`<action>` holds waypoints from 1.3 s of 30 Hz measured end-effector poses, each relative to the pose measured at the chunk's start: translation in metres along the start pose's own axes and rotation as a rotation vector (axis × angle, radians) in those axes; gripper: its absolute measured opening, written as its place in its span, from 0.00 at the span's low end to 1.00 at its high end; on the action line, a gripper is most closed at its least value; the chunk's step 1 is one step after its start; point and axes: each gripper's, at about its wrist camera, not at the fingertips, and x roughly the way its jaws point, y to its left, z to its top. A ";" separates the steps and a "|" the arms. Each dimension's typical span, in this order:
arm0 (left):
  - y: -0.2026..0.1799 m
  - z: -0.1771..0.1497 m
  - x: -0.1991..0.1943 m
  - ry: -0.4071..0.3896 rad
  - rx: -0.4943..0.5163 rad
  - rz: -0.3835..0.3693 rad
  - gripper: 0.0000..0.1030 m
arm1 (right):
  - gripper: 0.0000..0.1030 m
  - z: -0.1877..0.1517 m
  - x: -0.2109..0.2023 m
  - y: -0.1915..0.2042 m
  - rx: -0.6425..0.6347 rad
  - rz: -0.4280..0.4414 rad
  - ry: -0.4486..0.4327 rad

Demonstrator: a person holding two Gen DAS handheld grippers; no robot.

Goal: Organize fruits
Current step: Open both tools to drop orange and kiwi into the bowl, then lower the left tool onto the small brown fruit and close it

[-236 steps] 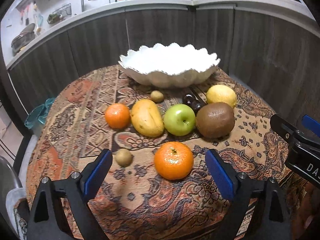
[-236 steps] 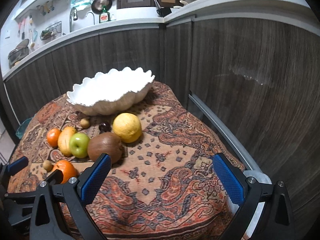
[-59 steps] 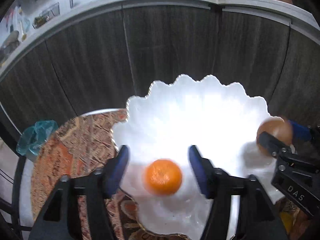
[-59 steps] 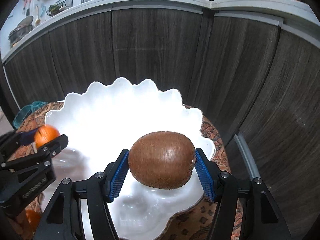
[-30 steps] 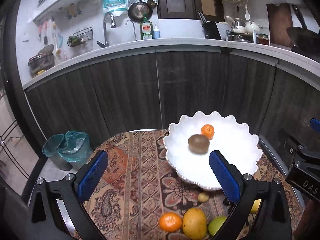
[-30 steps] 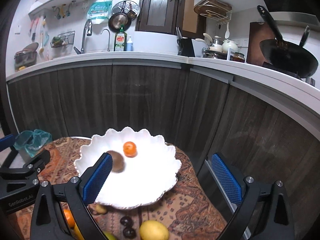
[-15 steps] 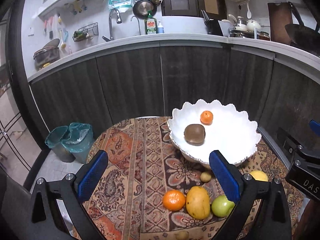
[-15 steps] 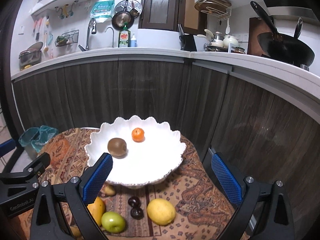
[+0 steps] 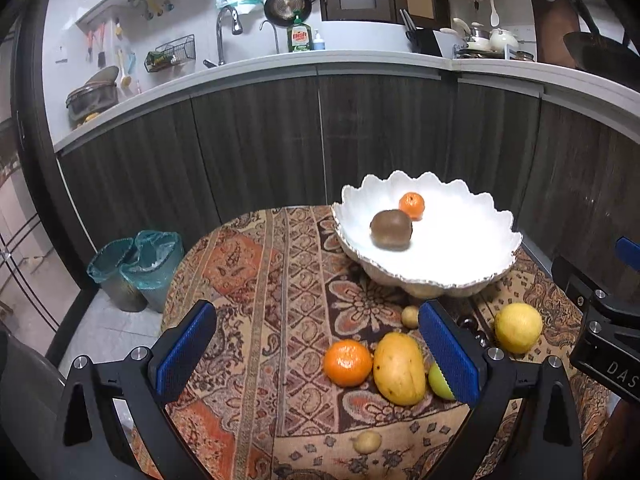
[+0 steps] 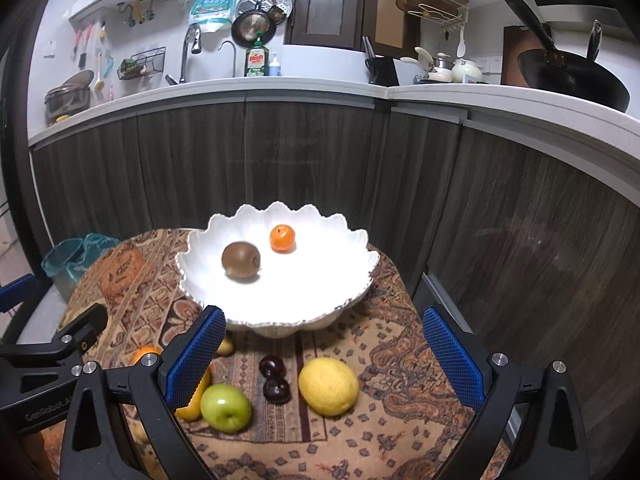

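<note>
We hold the left gripper [image 9: 318, 354] and right gripper [image 10: 320, 354] above the table, each with jaws wide apart and nothing between them. In the white bowl [image 10: 340, 292] at 12 o'clock lie a kiwi [image 10: 241, 260] and a small orange [image 10: 282, 239], close together. On the patterned cloth [image 9: 248, 280] sit a lemon [image 10: 328, 387], green apple [image 10: 226, 407], mango [image 9: 399, 368] and another orange [image 9: 347, 362].

green apple [image 9: 438, 382] half behind tongs pad, mango [image 10: 194, 400] mostly hidden, kiwi [image 10: 241, 260] blurred
</note>
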 end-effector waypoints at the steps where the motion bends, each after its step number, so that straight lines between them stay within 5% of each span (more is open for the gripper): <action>1: 0.000 -0.003 0.001 0.002 -0.003 -0.006 1.00 | 0.97 -0.002 0.000 0.001 -0.004 -0.002 0.000; 19: -0.009 -0.065 0.028 0.102 0.020 -0.033 0.93 | 0.97 -0.067 0.021 0.007 -0.031 0.017 0.128; 24: -0.014 -0.079 0.041 0.173 0.051 -0.039 0.74 | 0.97 -0.079 0.027 0.007 -0.036 0.023 0.163; 39: -0.019 -0.095 0.050 0.260 0.051 -0.096 0.56 | 0.97 -0.091 0.034 0.008 -0.037 0.033 0.207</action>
